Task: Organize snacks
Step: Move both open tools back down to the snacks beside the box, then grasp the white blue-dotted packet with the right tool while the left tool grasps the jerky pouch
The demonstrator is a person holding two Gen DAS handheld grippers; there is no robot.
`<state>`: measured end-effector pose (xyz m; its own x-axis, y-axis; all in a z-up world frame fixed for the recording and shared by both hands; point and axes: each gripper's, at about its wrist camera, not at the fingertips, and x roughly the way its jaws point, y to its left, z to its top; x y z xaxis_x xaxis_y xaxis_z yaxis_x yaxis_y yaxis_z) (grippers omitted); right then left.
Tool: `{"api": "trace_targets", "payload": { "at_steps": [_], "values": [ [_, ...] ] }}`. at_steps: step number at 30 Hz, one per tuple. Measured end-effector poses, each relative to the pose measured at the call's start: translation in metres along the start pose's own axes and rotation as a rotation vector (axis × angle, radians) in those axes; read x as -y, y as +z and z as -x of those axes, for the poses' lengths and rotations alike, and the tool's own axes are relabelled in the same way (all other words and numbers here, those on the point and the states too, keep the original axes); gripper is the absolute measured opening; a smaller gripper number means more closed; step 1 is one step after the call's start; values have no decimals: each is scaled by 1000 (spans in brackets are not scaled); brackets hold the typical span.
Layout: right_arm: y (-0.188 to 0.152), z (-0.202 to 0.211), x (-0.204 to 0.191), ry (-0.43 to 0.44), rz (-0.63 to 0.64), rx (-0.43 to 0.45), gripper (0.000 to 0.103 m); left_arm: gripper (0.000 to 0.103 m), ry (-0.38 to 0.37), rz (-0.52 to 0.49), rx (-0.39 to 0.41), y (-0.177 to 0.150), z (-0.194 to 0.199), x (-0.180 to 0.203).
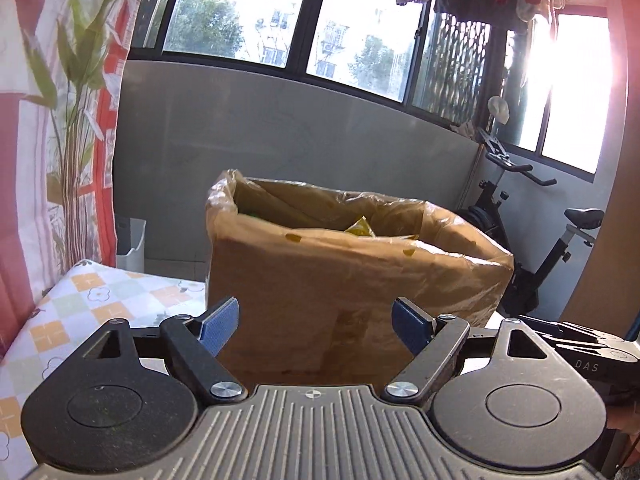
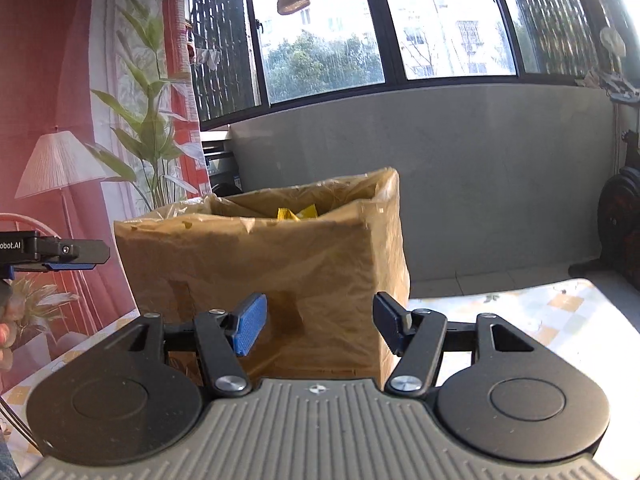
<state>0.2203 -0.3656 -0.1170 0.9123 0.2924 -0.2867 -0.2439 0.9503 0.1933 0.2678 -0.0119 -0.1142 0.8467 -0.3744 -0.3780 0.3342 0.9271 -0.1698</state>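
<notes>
My left gripper (image 1: pixel 316 326) and right gripper (image 2: pixel 318 324) both have their blue-padded fingers (image 1: pixel 219 326) spread wide with nothing between them. Just beyond them a brown cardboard box lined with clear plastic (image 1: pixel 352 280) stands on the checked, flower-print bench (image 1: pixel 100 300), yellow snack packets (image 2: pixel 298 213) showing inside its open top.

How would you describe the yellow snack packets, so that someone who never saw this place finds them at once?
Start from the checked tablecloth, on which stands a tall cardboard box lined with clear plastic, in front of the grey wall below the windows. Look over its open top: the yellow snack packets peek just above the front rim. They are the only bright yellow thing among brown cardboard.
</notes>
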Motion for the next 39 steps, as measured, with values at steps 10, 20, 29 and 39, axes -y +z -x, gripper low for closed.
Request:
{"api": "trace_targets", "payload": {
  "at_steps": [10, 20, 29, 39],
  "values": [
    [-40, -45, -3, 28, -44, -205, 63, 84, 85, 144, -110, -48, -9, -25],
    [-77, -83, -8, 9, 3, -362, 61, 80, 113, 168, -156, -62, -11, -37],
    [-90, -37, 7, -2, 103, -289, 48, 68, 60, 115, -239, -76, -27, -14],
    [-85, -33, 27, 1, -2, -251, 48, 68, 7, 38, -339, -84, -51, 23]
  ]
}}
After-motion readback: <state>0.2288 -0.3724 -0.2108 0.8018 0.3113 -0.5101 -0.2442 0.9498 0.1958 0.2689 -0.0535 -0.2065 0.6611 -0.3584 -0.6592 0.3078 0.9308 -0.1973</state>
